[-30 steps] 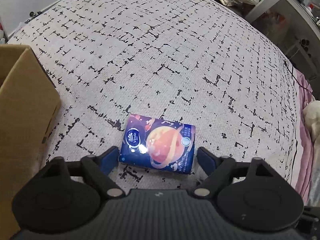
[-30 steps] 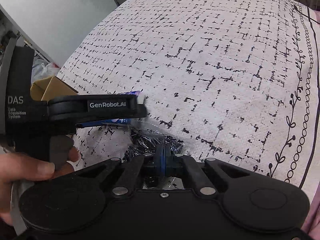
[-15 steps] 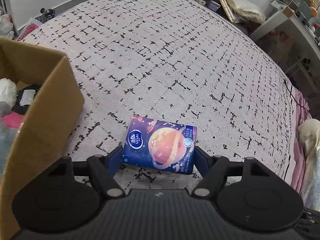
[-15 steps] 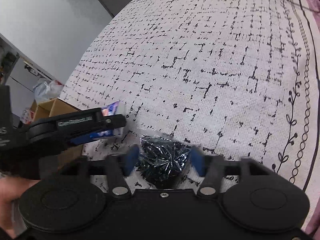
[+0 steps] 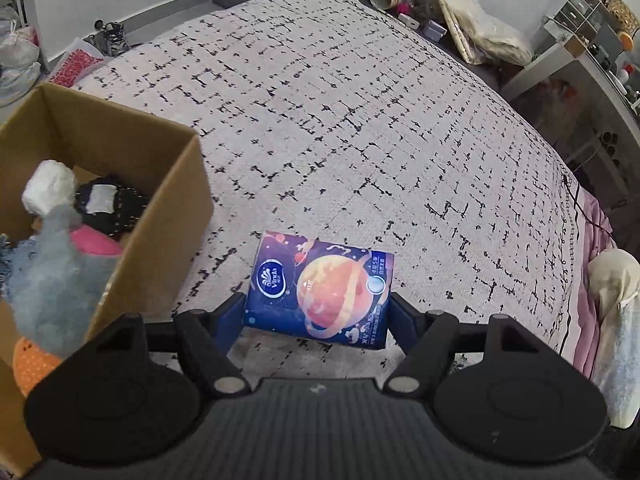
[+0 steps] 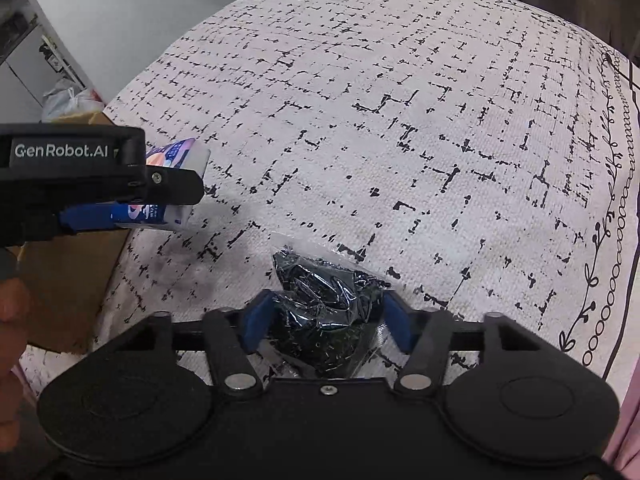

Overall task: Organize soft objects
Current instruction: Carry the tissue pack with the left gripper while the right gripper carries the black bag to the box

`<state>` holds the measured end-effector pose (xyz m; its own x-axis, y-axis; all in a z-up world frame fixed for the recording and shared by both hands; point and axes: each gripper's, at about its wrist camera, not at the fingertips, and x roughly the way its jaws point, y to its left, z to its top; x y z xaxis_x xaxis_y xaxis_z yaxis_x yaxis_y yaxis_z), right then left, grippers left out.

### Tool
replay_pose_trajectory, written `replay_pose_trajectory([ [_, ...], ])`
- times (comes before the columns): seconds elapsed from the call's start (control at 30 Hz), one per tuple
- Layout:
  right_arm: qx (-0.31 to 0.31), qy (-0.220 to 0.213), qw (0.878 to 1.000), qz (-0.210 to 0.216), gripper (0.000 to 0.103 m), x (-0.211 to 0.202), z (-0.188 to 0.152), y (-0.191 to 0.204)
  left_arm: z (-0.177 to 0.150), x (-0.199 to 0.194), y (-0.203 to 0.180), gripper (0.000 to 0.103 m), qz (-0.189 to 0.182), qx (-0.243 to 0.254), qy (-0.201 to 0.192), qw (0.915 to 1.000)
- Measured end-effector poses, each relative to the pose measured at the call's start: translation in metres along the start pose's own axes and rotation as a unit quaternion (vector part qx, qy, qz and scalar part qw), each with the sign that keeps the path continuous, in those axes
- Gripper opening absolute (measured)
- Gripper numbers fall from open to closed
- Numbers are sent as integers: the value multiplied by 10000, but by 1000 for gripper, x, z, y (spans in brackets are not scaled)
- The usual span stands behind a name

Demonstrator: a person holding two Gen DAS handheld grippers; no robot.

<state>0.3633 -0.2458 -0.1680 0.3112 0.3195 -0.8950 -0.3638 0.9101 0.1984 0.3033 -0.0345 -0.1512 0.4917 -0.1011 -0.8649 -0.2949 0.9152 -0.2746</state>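
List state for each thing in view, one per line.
Tissue pack: clamped in left gripper, lifted off the bed.
Black plastic-wrapped bundle: on the bed, between the closing right gripper pads.
Cardboard box: open, partly filled with soft items.
Bed cover: spread flat.

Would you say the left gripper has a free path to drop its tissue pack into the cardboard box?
Probably yes. The left gripper grips the tissue pack off the bedspread; the cardboard box stands open-topped beside it, with nothing between, though soft things inside leave little room.
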Motion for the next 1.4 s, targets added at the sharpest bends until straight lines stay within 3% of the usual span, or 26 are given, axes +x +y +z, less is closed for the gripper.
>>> replay_pose_trajectory([
  [0.2, -86, -213, 9997, 83, 37, -20, -3, 3, -3, -16, 0, 73, 81, 33, -101, 9999],
  [0.83, -206, -1426, 9881, 531, 37, -104, -1, 11, -13, -86, -10, 73, 205, 269, -610, 9976],
  [1.4, -229, -2063, 9753, 754, 37, -137, -3, 16, -12, -128, 10, 73, 321, 242, -893, 9952],
])
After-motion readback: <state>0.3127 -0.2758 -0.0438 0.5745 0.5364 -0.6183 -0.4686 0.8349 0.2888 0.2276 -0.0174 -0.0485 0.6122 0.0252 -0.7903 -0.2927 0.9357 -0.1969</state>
